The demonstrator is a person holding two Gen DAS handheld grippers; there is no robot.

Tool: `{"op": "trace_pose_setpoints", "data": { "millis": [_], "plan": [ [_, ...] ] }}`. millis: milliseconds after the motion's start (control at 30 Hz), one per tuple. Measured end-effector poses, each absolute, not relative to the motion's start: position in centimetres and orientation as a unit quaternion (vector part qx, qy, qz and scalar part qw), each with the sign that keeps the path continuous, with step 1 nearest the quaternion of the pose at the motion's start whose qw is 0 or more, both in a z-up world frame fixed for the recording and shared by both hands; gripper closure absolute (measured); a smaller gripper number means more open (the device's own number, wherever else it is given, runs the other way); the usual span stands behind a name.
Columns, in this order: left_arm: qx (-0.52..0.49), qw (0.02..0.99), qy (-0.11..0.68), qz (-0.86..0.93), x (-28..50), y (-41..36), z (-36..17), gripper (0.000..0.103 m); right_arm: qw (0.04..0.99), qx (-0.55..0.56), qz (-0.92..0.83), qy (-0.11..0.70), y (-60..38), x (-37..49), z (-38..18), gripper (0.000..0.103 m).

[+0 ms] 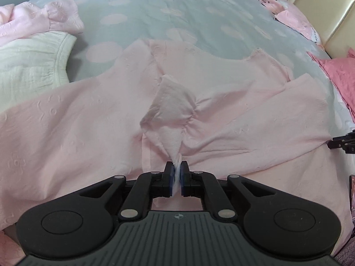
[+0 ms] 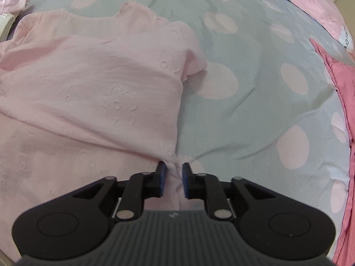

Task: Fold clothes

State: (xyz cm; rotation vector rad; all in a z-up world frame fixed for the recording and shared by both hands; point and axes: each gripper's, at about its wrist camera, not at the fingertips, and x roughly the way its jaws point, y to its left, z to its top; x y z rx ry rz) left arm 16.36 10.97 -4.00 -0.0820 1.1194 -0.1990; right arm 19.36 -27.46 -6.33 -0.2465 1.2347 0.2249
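I'm over a bed, its grey duvet (image 2: 255,115) dotted with big pale pink spots and lit softly and evenly. On the far right I see a padded cream headboard (image 1: 328,20), pink pillows (image 1: 295,20) against it.

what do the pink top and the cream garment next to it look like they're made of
Pink top: looks like thin woven cotton, matte, with raised flower shapes pressed or stitched into it; it creases softly where the left gripper pinches it. Cream garment: seems a crinkled gauze-like cotton, matte, with fine wavy ridges and a ribbed edge. Fibre itself cannot be confirmed.
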Motion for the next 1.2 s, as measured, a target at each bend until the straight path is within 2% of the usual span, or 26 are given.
{"op": "trace_pose_setpoints", "data": {
  "millis": [67,133,167,367,433,567,667,733,767,833,1000,1100,1200],
  "plan": [
    [-0.047,0.847,0.522,-0.090,16.2,11.6,-3.0,0.084,0.809,-0.100,0.109,0.569,-28.3,19.1,-5.1,0.072],
    [-0.056,0.856,0.507,-0.087,16.1,12.2,-1.8,0.064,0.819,-0.081,0.110,0.557,-29.0,19.1,-3.8,0.070],
    [-0.062,0.862,0.496,-0.087,16.1,12.4,-1.2,0.061,0.826,-0.071,0.107,0.549,-29.3,19.2,-3.1,0.070],
    [-0.049,0.892,0.439,-0.093,18.2,11.3,0.1,0.059,0.873,0.028,0.064,0.482,-31.4,21.3,-0.5,0.068],
    [-0.031,0.894,0.437,-0.094,19.4,10.4,-0.4,0.052,0.879,0.069,0.048,0.470,-31.7,22.3,-0.6,0.066],
    [0.000,0.888,0.450,-0.092,21.5,9.3,-2.1,0.052,0.887,0.099,0.018,0.450,-31.4,24.4,-1.5,0.066],
    [-0.014,0.873,0.478,-0.093,22.3,9.5,-3.3,0.059,0.891,0.115,0.005,0.440,-31.4,26.0,-2.3,0.066],
    [-0.019,0.864,0.494,-0.092,22.6,9.4,-3.8,0.095,0.887,0.135,0.000,0.441,-31.9,27.1,-3.0,0.065],
    [-0.020,0.863,0.498,-0.089,22.7,9.3,-3.9,0.098,0.885,0.145,-0.002,0.442,-32.1,27.6,-3.4,0.065],
    [-0.024,0.867,0.491,-0.080,22.7,9.5,-3.8,0.101,0.879,0.169,-0.006,0.446,-32.6,28.5,-4.2,0.065],
    [-0.046,0.871,0.485,-0.062,23.2,10.6,-3.5,0.102,0.855,0.230,0.010,0.465,-32.6,29.8,-5.8,0.065],
    [-0.041,0.869,0.490,-0.057,23.4,10.6,-4.0,0.102,0.848,0.216,0.028,0.483,-31.5,30.3,-5.8,0.054],
    [-0.035,0.866,0.495,-0.058,23.7,10.4,-4.4,0.102,0.832,0.197,0.014,0.519,-31.0,30.5,-7.3,0.052]
  ]
}}
